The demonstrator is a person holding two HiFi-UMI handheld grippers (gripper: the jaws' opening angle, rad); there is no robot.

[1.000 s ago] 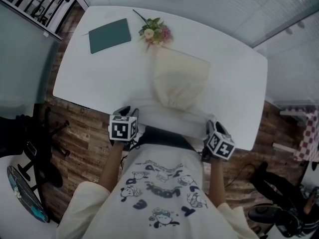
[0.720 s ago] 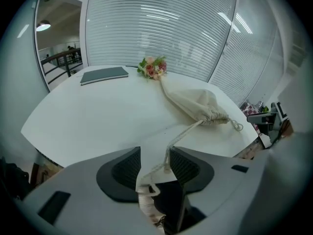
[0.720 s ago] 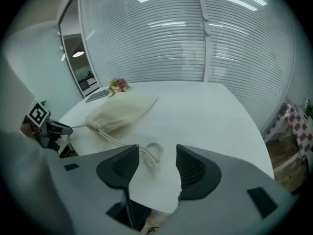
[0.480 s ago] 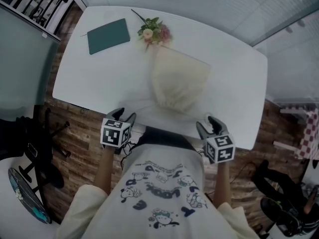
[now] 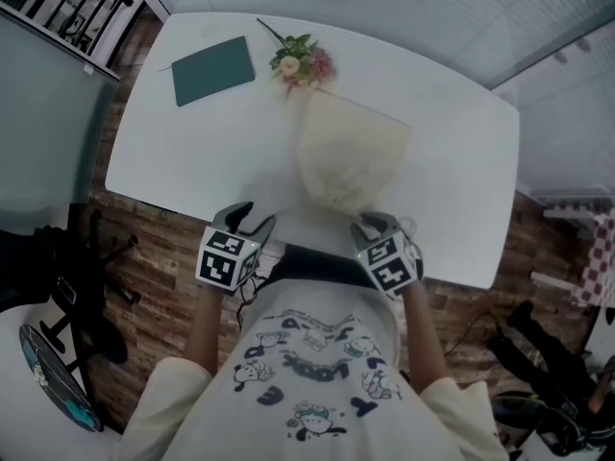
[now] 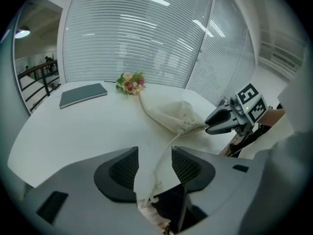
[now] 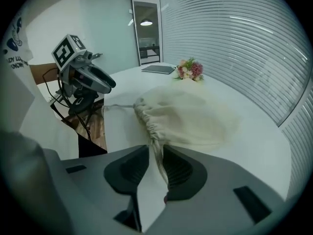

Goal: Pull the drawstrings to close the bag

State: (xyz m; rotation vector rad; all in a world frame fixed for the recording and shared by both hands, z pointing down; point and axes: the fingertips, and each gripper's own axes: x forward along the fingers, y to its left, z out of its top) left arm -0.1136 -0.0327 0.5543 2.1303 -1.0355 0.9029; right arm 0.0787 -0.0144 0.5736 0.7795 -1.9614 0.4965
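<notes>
A cream drawstring bag point(image 5: 351, 157) lies on the white table point(image 5: 192, 152), its gathered mouth toward the near edge. My left gripper point(image 5: 252, 214) hovers at that edge, left of the mouth. In the left gripper view the gripper point(image 6: 154, 165) stands wide open, and a thin drawstring point(image 6: 164, 155) runs loosely between its jaws up to the bag point(image 6: 171, 114). My right gripper point(image 5: 381, 222) sits just right of the mouth. In the right gripper view its jaws point(image 7: 155, 168) are closing around the other drawstring point(image 7: 157, 151). That cord lies against one pad, with a gap left beside it.
A dark green notebook point(image 5: 213, 68) and a small bunch of flowers point(image 5: 300, 62) lie at the table's far side, beyond the bag. The person's printed shirt fills the near side. A black office chair point(image 5: 58, 296) stands on the wood floor to the left.
The right gripper has moved left and forward to the bag's mouth. The left gripper dropped slightly back and left along the table edge. The bag has not moved.
</notes>
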